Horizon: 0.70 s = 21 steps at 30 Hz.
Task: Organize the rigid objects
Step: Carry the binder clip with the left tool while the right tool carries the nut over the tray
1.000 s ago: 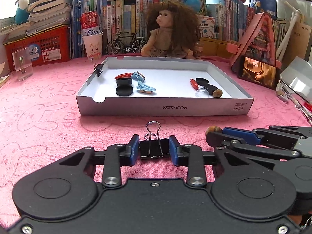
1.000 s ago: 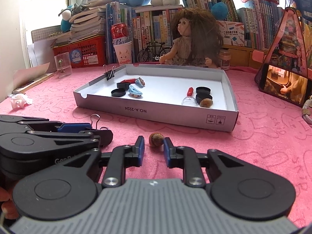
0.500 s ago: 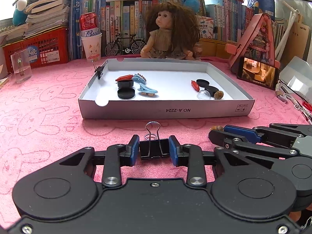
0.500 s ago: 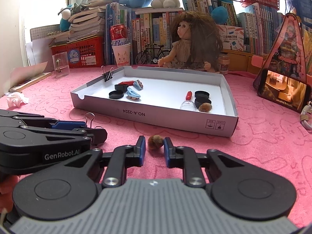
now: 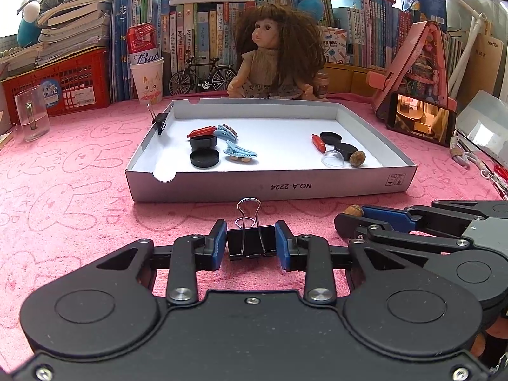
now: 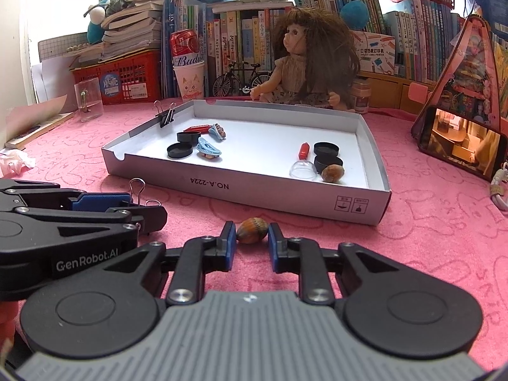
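Observation:
My left gripper [image 5: 251,243] is shut on a black binder clip [image 5: 250,241] and holds it in front of the white cardboard tray [image 5: 273,185]. My right gripper [image 6: 252,241] is shut on a brown nut [image 6: 252,229]; it also shows in the left wrist view [image 5: 353,210]. The tray [image 6: 285,192] holds black caps [image 5: 204,158], blue hair clips [image 5: 239,153], red sticks [image 5: 318,142], a clear dome [image 5: 332,159], another nut [image 5: 357,158] and a binder clip [image 5: 160,120] on its left wall.
A pink cloth [image 5: 63,177] covers the table. A doll [image 5: 273,57], books, a can on a cup [image 5: 144,63], a red basket [image 5: 63,85] and a glass [image 5: 31,112] stand behind the tray. A phone [image 5: 420,117] leans at the right.
Both grippers have risen slightly and drawn back from the tray with the binder clip and the nut held; the tray looks a little farther and lower in view.

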### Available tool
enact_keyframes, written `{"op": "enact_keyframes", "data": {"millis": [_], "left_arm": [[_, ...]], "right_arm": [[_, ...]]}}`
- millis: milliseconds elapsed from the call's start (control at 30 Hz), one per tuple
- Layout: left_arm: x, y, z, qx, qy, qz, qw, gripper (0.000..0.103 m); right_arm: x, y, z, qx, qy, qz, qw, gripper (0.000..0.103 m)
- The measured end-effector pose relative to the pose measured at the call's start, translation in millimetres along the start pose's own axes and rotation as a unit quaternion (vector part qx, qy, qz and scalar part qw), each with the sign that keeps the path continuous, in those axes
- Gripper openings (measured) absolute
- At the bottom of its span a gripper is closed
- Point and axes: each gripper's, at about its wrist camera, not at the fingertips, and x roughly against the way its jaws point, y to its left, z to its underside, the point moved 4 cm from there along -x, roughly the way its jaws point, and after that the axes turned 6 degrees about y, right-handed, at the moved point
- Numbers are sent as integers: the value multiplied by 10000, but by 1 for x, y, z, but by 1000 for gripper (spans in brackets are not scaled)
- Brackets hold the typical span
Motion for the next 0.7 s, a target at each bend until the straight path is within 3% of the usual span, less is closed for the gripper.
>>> {"op": "enact_keyframes", "data": {"millis": [700], "left_arm": [[2, 9, -32, 80, -334, -53, 9994, 31]], "right_arm": [[10, 1, -19, -17, -256, -5, 9997, 26]]}}
